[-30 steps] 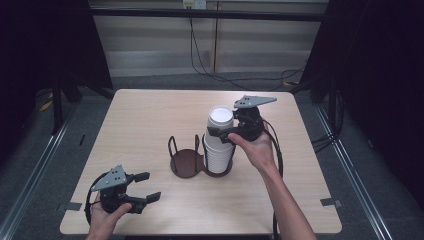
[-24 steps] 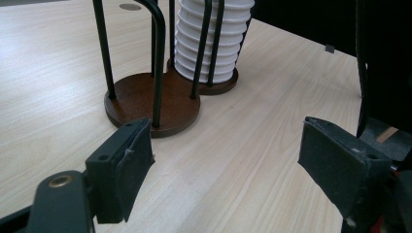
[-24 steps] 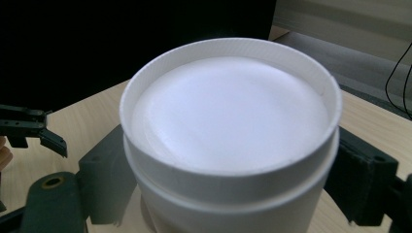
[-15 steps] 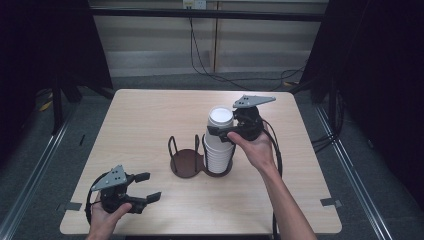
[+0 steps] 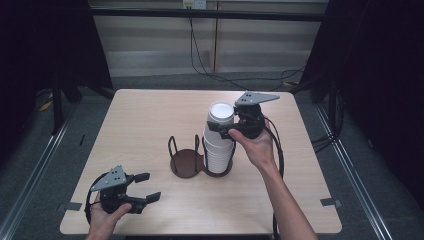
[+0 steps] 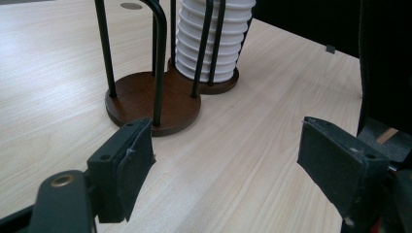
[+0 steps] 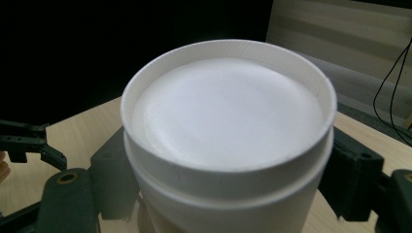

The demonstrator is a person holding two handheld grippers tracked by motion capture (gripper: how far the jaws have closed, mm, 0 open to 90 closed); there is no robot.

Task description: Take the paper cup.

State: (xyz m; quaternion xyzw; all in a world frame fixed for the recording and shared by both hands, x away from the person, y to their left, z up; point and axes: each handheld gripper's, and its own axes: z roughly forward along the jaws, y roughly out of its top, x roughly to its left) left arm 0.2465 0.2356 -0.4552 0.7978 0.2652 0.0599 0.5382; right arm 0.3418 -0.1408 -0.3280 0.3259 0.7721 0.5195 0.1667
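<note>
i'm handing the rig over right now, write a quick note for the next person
Right gripper: jaws on either side of the top cup of the stack of white cups, apparently closed on it; cups stand upside down.
Left gripper: jaws apart, holding nothing, low over the table at its near left corner.
Stack sits in the right ring of the black two-ring cup holder; left ring is empty.
Done: top cup gripped. Left: probably lift it off the stack; I can't tell where it goes.
</note>
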